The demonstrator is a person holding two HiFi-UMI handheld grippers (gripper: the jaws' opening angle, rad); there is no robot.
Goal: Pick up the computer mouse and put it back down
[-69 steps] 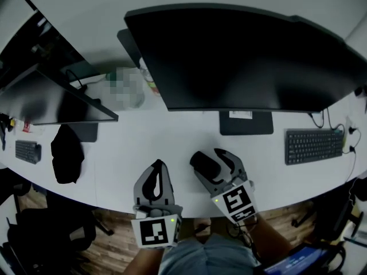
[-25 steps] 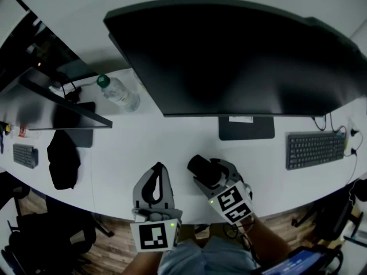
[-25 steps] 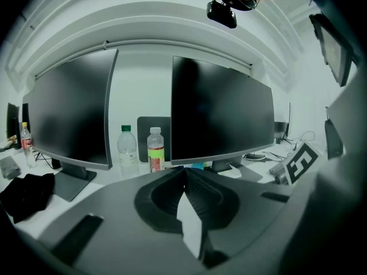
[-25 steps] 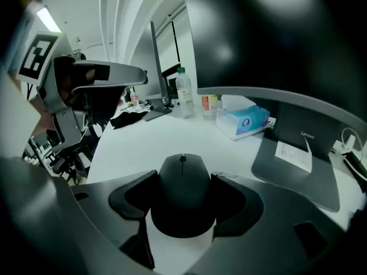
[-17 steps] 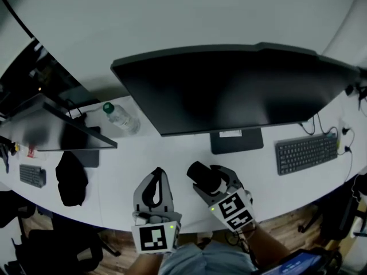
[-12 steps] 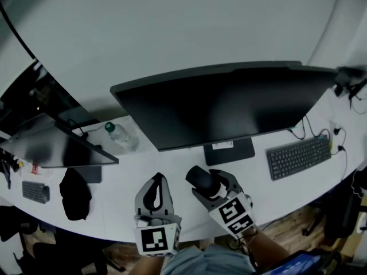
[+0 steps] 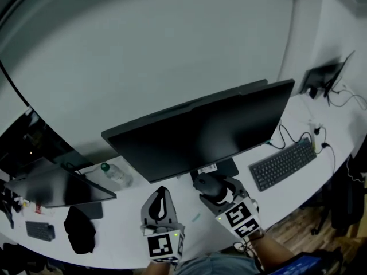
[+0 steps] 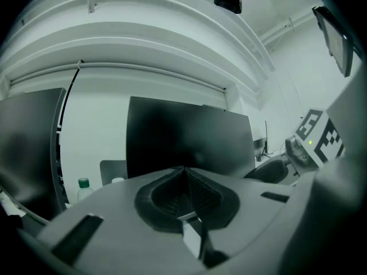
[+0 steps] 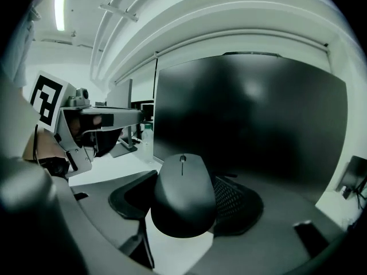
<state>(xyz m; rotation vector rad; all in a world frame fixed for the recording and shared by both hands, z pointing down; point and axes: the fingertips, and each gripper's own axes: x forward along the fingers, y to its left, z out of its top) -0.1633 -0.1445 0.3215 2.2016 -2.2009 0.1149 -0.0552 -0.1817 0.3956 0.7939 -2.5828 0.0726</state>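
A black computer mouse (image 7: 207, 184) is clamped between the jaws of my right gripper (image 7: 215, 189), held in the air in front of the big monitor's stand. In the right gripper view the mouse (image 9: 183, 196) fills the middle, nose pointing away, with the right gripper (image 9: 184, 183) shut on its sides. My left gripper (image 7: 161, 192) hovers beside it over the white desk (image 7: 126, 228). In the left gripper view the left gripper (image 8: 183, 172) has its jaws pressed together with nothing between them.
A large dark monitor (image 7: 200, 133) stands right behind the grippers. A black keyboard (image 7: 282, 164) lies to the right with cables beyond it. To the left are a water bottle (image 7: 114, 175), a second monitor (image 7: 54, 188), a black bundle (image 7: 80, 234) and a small keyboard (image 7: 39, 230).
The head view has tilted upward, so more wall shows. My right gripper, still holding the mouse, has risen closer to the monitor stand. The left gripper stays shut beside it.
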